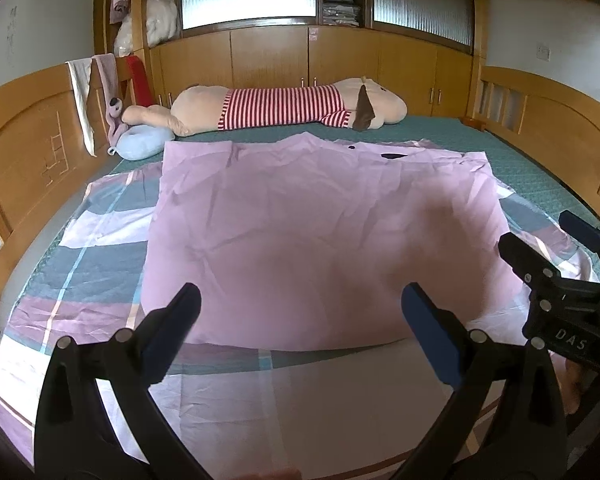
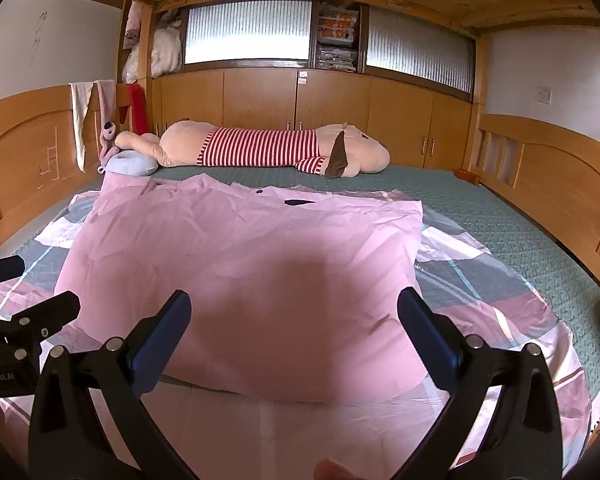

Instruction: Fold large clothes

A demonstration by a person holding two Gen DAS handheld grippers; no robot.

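1. Up high at the far wall, open cupboard shelves [image 2: 337,40] stuffed with stacked packets and folded goods; to the left, another open nook [image 1: 159,16] crammed with white bedding.
2. Below those, closed wooden cupboard doors [image 1: 268,56] along the headboard wall.
3. Spread flat across the bed [image 2: 512,236]: a large pink sheet [image 1: 320,232], folded over itself, plain side up, checked side [image 1: 96,248] showing underneath at left, right and near edge.
4. Beyond the sheet, lying along the far side of the bed: a long plush dog [image 1: 284,108] in a red-and-white striped top, with a pale blue neck pillow [image 1: 142,142] just beside its tail end.
5. Draped over the left bed rail: a white cloth [image 1: 81,96] and a pink cloth [image 2: 106,100].
6. Left gripper [image 1: 300,308] hanging above the near fold of the sheet, level and pointing toward the headboard, jaws wide apart, nothing between them.
7. Right gripper [image 2: 294,316] just beside it, same heading, jaws likewise spread wide and empty, over the near edge of the sheet.
8. Hard to tell whether either set of fingertips touches the fabric.
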